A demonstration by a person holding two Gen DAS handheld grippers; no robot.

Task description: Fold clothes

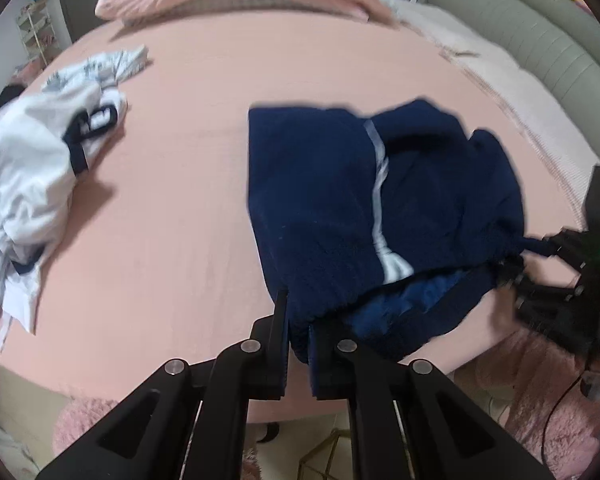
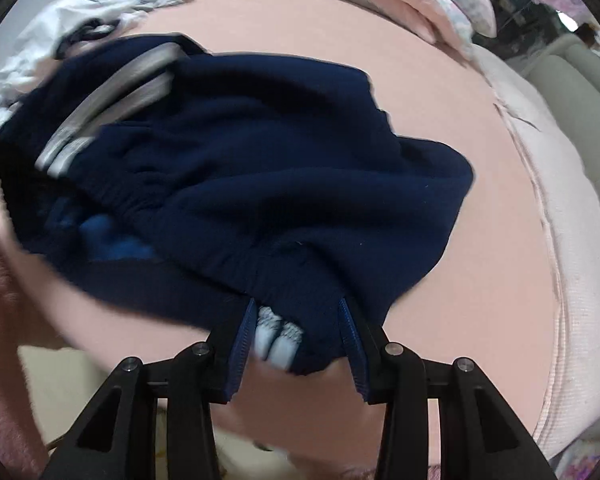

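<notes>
Left gripper (image 1: 298,314) clamped on navy garment (image 1: 324,200) hem; right gripper (image 2: 296,316) fingers apart, apparently straddling waistband; bed (image 1: 172,184).

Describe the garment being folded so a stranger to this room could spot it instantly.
Start from the pink bed: two lots of clothing lie on its sheet. The navy garment lies at the near edge, with the left gripper and the right gripper at its hem. Unlike the crumpled white clothes on the bed's far side, it is dark blue with a pale stripe.
</notes>
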